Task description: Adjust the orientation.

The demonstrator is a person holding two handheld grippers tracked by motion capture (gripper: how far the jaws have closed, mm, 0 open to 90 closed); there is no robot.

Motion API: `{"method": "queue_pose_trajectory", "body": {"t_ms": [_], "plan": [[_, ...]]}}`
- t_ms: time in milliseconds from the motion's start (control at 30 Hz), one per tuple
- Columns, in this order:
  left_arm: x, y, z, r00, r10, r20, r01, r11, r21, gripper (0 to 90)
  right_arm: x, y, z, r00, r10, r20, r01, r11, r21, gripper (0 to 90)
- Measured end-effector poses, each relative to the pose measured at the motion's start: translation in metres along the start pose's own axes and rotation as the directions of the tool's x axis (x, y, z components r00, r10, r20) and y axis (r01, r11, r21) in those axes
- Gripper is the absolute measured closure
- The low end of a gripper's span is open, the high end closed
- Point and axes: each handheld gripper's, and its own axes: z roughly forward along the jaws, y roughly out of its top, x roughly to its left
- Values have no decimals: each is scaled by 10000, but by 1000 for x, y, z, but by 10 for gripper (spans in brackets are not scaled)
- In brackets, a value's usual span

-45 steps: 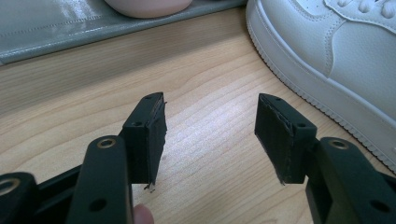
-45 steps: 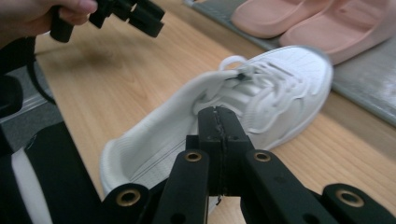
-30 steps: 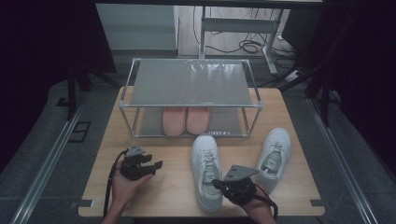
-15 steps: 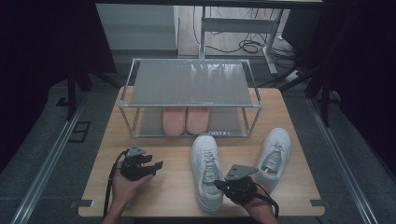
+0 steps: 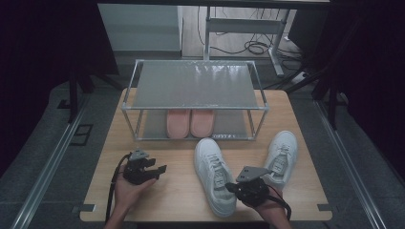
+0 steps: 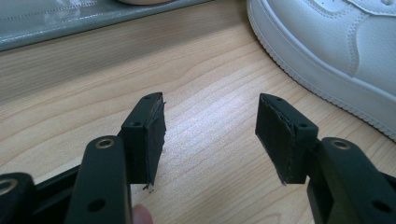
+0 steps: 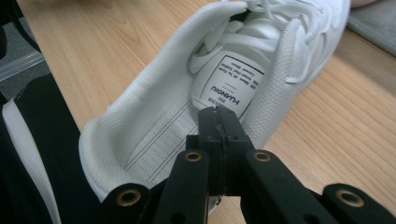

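Bare tabletop (image 5: pixel 176 195) btwn hands; rack (image 5: pixel 196 107) blocks rear, sneakers (image 5: pixel 215 176) crowd right.

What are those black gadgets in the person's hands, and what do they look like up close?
They are handheld grippers. The left gripper and right gripper are black, each with two blocky jaws lined with dark ridged pads and brass-coloured rivets at the joints. A grey three-cornered plate tops each, and a black cable trails back.

Dim high view, dark surroundings, gripper views brighter, sharp, soft shadows
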Motion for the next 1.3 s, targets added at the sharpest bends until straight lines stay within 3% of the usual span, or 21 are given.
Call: {"method": "queue_pose_trajectory", "body": {"t_ms": [433,533,700,867,1300], "plan": [[0,0,1,10000,-5,-9,5,10000,32,432,-16,-7,-10,9989,290,368,-295,9995,138,900],[0,-1,1,10000,-8,-15,8,10000,68,432,-17,-7,-11,9994,255,249,-257,9996,83,900],[0,-1,2,10000,-2,-25,2,10000,65,432,-18,-4,-21,9998,176,98,-169,9976,-667,895],[0,0,1,10000,20,-30,-20,10000,17,432,-23,-3,-30,9986,415,322,-373,9921,-1201,881],[1,-1,-2,10000,7,-75,-8,9999,-111,431,-32,-6,-38,9954,814,509,-723,9844,-1604,841]]}}
